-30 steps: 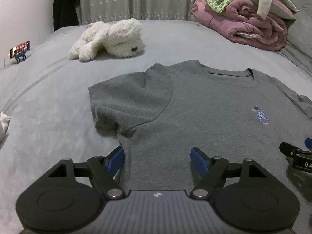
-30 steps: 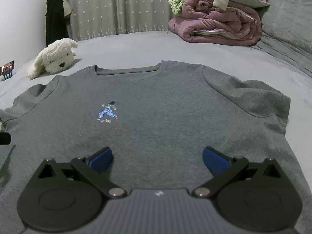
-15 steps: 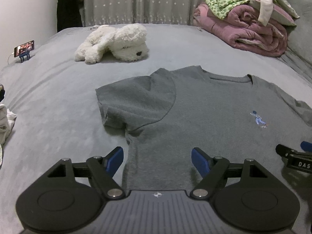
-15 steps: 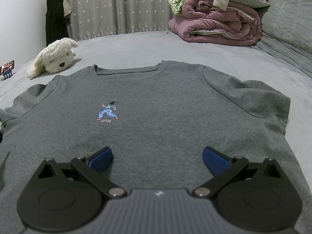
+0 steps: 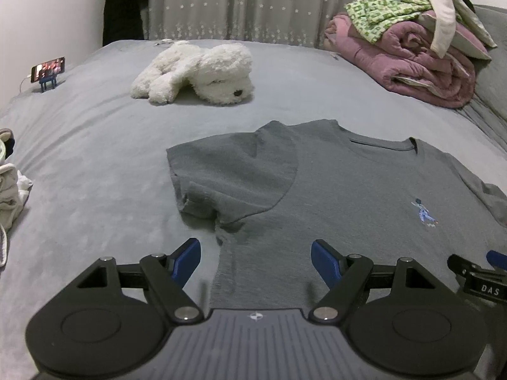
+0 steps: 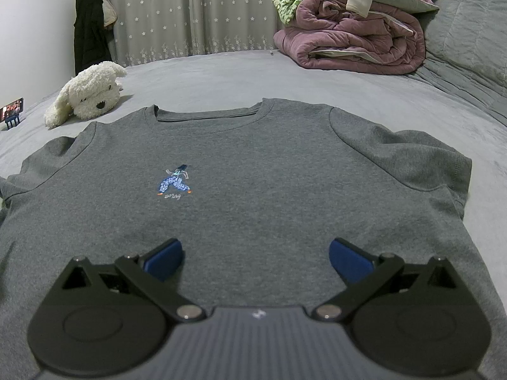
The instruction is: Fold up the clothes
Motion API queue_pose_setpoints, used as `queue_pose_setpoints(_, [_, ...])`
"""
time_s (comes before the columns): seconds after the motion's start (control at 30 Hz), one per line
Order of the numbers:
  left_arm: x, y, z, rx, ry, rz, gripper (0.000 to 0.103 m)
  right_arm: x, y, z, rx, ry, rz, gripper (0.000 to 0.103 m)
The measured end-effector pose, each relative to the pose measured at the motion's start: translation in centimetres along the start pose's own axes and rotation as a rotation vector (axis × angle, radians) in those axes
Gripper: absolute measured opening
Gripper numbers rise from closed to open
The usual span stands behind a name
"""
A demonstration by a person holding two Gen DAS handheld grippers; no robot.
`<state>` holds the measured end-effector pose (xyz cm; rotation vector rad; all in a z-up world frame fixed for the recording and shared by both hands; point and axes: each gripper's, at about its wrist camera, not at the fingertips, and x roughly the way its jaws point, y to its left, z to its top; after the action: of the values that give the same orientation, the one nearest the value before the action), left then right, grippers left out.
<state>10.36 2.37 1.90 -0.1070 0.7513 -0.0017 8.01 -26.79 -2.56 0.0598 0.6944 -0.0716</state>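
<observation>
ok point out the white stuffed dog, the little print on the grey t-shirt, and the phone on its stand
white stuffed dog (image 5: 202, 72), left wrist view, on its fluffy back.
print on the grey t-shirt (image 6: 174, 183), right wrist view, on the blue figure on the chest.
phone (image 5: 48, 68), left wrist view, on its lit screen.

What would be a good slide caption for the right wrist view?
Open right gripper over a grey T-shirt spread flat on the bed.

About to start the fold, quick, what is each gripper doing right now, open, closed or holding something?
Left gripper: open, holding nothing, over the grey T-shirt's side edge.
Right gripper: open, holding nothing, above the T-shirt's lower front.
</observation>
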Motion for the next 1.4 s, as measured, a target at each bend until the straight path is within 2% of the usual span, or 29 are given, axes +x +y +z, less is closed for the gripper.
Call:
queue_pose_setpoints(0.17, [0.0, 0.9, 0.5, -0.034, 0.007, -0.001, 0.077, 0.0, 0.0, 0.0, 0.000, 0.000, 0.000, 0.103])
queue_pose_setpoints(0.4, [0.8, 0.8, 0.5, -0.015, 0.044, 0.036, 0.077, 0.0, 0.0, 0.0, -0.002, 0.000, 0.000, 0.103])
queue_pose_setpoints(0.77, [-0.2, 4.0, 2.5, -0.140, 0.034, 0.015, 0.077, 0.0, -0.1, 0.0, -0.005, 0.001, 0.000, 0.103])
queue_pose_setpoints(1.4, [0.5, 5.3, 3.0, -0.172, 0.060, 0.002, 0.077, 0.0, -0.1, 0.0, -0.008, -0.002, 0.000, 0.103])
